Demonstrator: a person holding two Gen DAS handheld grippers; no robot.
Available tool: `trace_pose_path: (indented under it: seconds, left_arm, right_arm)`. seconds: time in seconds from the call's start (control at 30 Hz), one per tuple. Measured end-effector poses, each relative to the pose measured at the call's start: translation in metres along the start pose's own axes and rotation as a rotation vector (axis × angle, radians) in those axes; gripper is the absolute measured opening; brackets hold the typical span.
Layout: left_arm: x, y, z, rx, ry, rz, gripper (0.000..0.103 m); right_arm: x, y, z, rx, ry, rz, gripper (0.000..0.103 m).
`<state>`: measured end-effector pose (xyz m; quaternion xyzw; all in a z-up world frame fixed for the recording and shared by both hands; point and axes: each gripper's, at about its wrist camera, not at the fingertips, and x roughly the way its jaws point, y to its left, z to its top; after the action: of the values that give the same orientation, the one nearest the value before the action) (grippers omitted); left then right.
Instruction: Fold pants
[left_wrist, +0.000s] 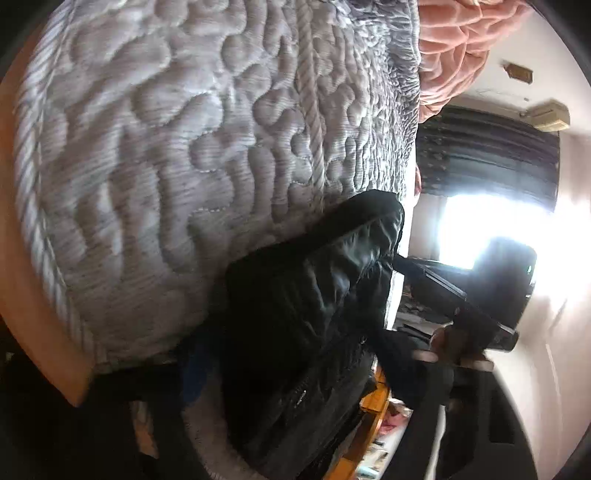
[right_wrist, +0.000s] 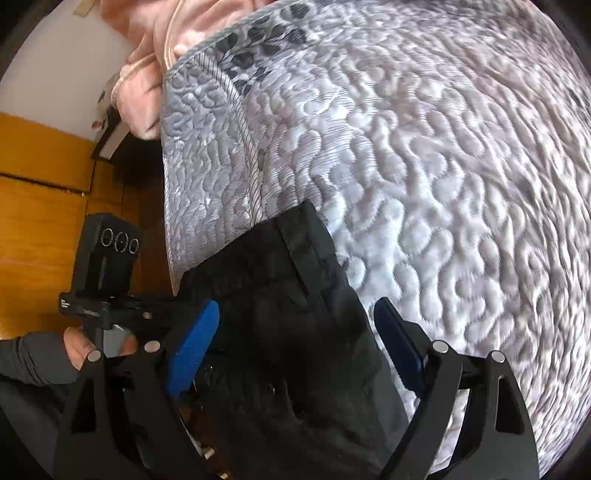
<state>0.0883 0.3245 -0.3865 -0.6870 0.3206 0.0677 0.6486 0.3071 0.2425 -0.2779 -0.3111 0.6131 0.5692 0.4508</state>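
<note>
The black pants (left_wrist: 314, 295) lie bunched on the edge of a grey quilted bedspread (left_wrist: 166, 147) and hang off it. In the right wrist view the pants (right_wrist: 280, 295) run up between my blue pads. My right gripper (right_wrist: 297, 343) is open wide around them, and neither pad (right_wrist: 195, 339) presses the cloth. In the left wrist view the fabric fills the dark space at my left gripper (left_wrist: 288, 369). Its fingers are too dark to read. A hand (right_wrist: 77, 347) holds the left gripper's handle (right_wrist: 99, 306) beside the pants' left edge.
A pink blanket (right_wrist: 147, 74) is heaped at the far end of the bedspread (right_wrist: 443, 184). A wooden floor (right_wrist: 37, 221) runs along the bed's side. A bright window (left_wrist: 480, 229) under a dark curtain (left_wrist: 487, 155) lies beyond the bed.
</note>
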Motion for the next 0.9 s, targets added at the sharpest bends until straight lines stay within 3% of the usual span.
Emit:
trace_pose_path:
  seconds: [0.03,0.2,0.23,0.27,0.4,0.63,0.9]
  left_arm:
    - [0.001,0.000,0.000,0.000,-0.005,0.020,0.054]
    - [0.002,0.000,-0.003,-0.017,-0.028,0.034,0.053]
    - [0.002,-0.001,-0.004,-0.013,-0.035,0.039,0.052]
    - [-0.001,0.000,-0.007,-0.010,-0.039,0.041,0.049]
    - [-0.012,-0.012,-0.017,0.032,-0.053,0.034,0.041]
    - [-0.027,-0.061,-0.032,0.155,-0.096,0.058,0.038]
    - [-0.052,-0.144,-0.081,0.399,-0.128,0.102,0.038]
  right_arm:
    - [0.002,0.001,0.003,-0.009,0.008,0.001,0.086]
    - [0.027,0.007,0.026,-0.079,0.107,-0.010,0.086]
    - [0.031,0.008,0.027,-0.089,0.126,-0.001,0.082]
    - [0.036,0.011,0.028,-0.106,0.152,0.005,0.067]
    - [0.033,0.014,0.029,-0.125,0.177,-0.021,0.035]
    - [-0.026,0.038,0.013,-0.160,0.102,-0.008,0.028]
    - [-0.117,0.071,-0.036,-0.194,-0.007,-0.072,0.028]
